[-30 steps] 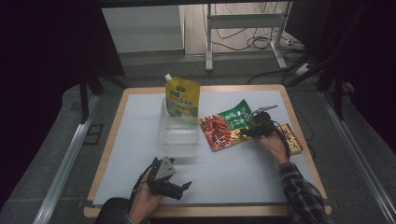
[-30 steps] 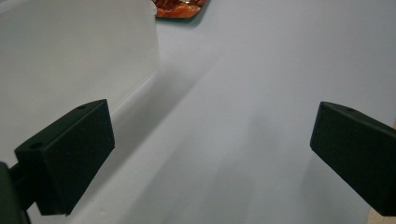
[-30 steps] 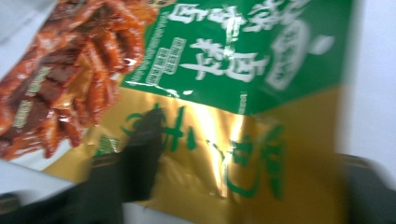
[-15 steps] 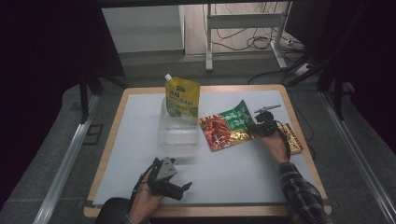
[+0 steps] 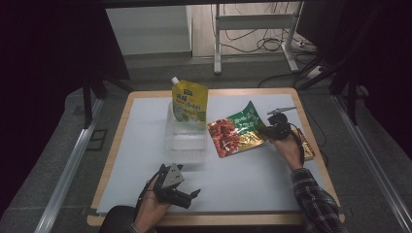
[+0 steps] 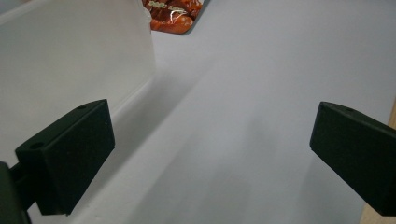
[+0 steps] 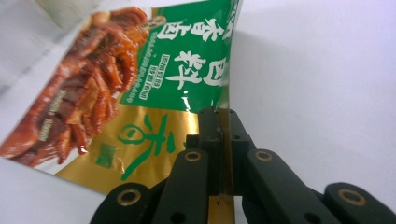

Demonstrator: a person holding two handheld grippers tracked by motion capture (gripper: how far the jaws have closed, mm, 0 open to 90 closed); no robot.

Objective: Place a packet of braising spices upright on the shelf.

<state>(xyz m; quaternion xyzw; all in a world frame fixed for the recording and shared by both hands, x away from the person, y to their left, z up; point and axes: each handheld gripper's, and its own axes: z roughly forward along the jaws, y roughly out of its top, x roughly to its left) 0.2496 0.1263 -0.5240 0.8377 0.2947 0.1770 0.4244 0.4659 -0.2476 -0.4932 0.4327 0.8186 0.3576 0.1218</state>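
Note:
A red, green and gold snack packet [image 5: 236,130] [image 7: 140,88] hangs tilted just above the white mat, right of centre. My right gripper [image 5: 272,127] [image 7: 223,122] is shut on its gold right edge, jaws pinched together on the foil. My left gripper [image 5: 187,198] [image 6: 212,154] rests near the table's front edge, jaws wide apart with only bare mat between them. A clear plastic bin [image 5: 187,138] stands mid-table, its pale wall [image 6: 70,60] close on the left in the left gripper view. A yellow spouted pouch [image 5: 190,103] stands upright at the bin's far end.
Another gold and red packet [image 5: 305,144] lies flat under my right hand near the table's right edge. The white mat [image 5: 252,179] covers a wooden table [image 5: 116,126]. Metal rails run along the floor on both sides.
My right gripper has carried the snack packet slightly left and higher off the mat, uncovering the packet beneath. The left gripper has stayed in place, open.

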